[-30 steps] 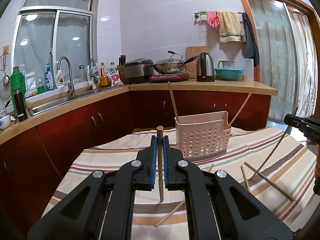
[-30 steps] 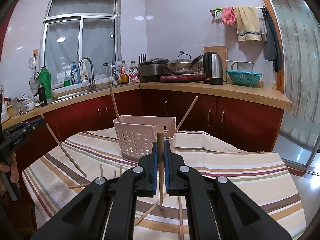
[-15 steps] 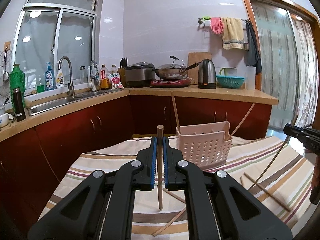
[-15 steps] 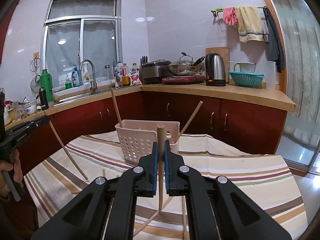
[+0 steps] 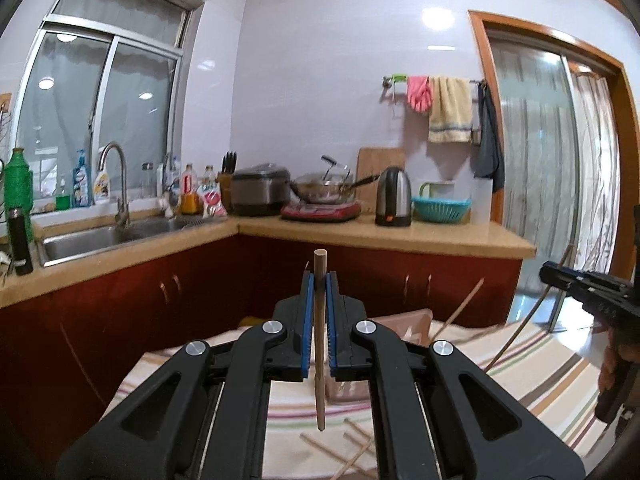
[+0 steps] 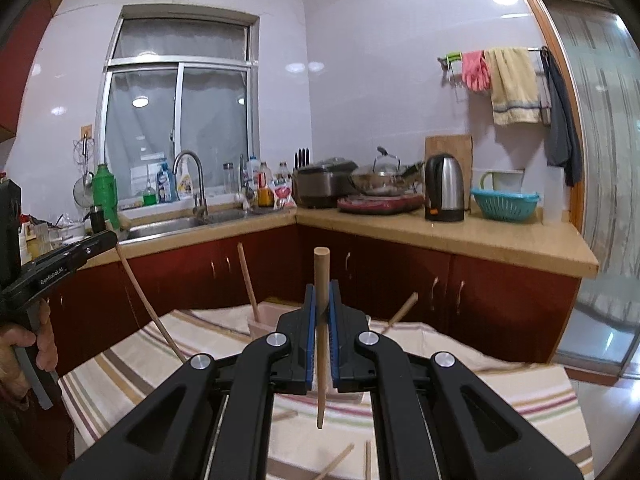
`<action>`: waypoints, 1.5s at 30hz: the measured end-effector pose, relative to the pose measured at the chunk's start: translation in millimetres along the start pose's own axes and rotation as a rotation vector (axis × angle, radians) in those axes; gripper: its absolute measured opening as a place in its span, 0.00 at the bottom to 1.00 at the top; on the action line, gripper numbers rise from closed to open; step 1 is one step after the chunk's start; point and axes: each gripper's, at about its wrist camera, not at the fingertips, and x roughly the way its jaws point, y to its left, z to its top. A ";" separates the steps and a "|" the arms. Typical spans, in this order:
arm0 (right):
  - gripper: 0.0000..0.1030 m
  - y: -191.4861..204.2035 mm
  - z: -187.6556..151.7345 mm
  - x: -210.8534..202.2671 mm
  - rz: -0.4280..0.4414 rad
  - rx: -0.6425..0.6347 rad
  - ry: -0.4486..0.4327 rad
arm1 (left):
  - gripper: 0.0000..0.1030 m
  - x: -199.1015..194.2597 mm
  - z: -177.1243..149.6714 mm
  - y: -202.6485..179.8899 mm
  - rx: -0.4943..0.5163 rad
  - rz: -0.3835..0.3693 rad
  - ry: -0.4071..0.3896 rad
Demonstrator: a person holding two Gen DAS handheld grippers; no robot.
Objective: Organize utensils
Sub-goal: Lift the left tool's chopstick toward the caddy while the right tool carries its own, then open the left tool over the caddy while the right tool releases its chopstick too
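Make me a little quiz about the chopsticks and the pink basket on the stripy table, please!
1. True or false: the left gripper and the right gripper each pinch one chopstick.
2. The chopstick in the left gripper stands: A) nearly upright, B) flat on the cloth, C) inside the kettle.
3. Fill the gap: two chopsticks already lean out of the pink ____.

Key
1. True: the left one holds a chopstick, and the right one holds another chopstick.
2. A.
3. basket; more loose chopsticks lie on the striped tablecloth.
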 end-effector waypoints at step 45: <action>0.41 -58.2 -27.4 165.6 -0.018 0.191 0.135 | 0.50 199.0 -35.8 -3.0 -0.146 0.017 0.152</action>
